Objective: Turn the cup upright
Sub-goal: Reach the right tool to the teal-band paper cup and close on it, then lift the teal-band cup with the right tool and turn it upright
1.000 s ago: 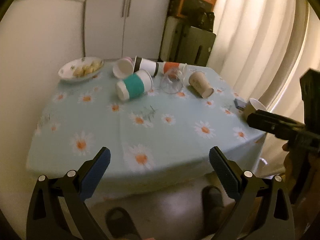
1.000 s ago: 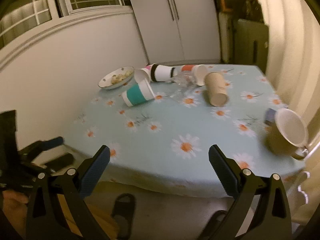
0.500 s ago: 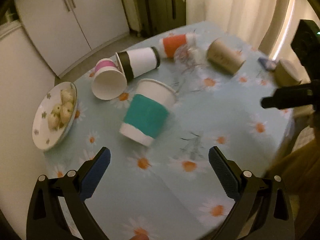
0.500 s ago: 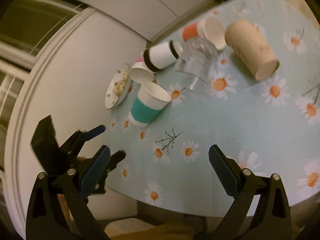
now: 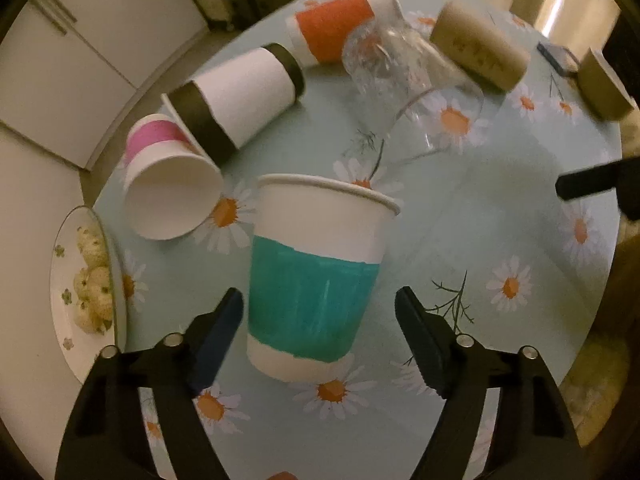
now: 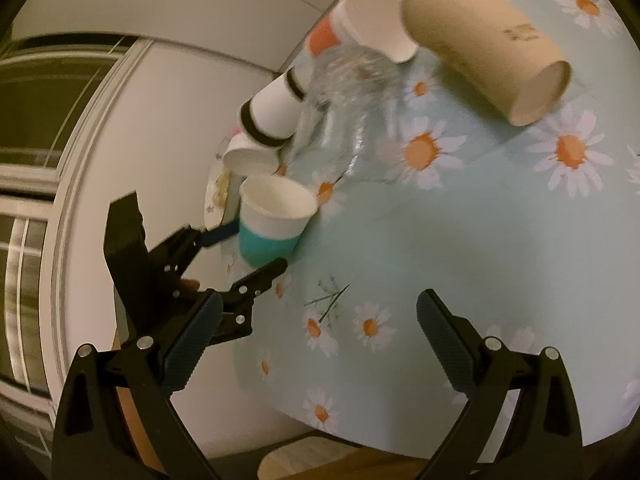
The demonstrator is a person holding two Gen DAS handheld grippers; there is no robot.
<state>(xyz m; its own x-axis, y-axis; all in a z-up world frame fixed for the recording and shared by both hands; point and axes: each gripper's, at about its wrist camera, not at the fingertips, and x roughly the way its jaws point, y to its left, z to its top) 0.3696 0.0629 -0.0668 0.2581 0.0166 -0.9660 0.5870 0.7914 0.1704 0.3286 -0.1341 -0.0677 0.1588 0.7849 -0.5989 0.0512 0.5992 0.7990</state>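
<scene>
My left gripper (image 5: 318,322) stands wide around the teal-banded cup (image 5: 316,280), its fingers either side of the cup's lower half and not touching it; the cup lies on its side on the table (image 5: 500,220), mouth pointing away from me; from the right wrist view the same cup (image 6: 272,220) sits between the left gripper's two tips near the table's edge. My right gripper (image 6: 320,344) hangs wide and holds nothing, over the daisy-patterned cloth. Just left of the teal cup is a plate (image 5: 70,300) of small pale lumps; beyond it lies a pink-banded cup (image 5: 168,184), touching a white cup with dark bands (image 5: 240,100); farther off a clear glass (image 5: 408,80) lies tipped, then an orange-banded cup (image 5: 336,28) and a brown paper cup (image 5: 480,48), all on their sides.
</scene>
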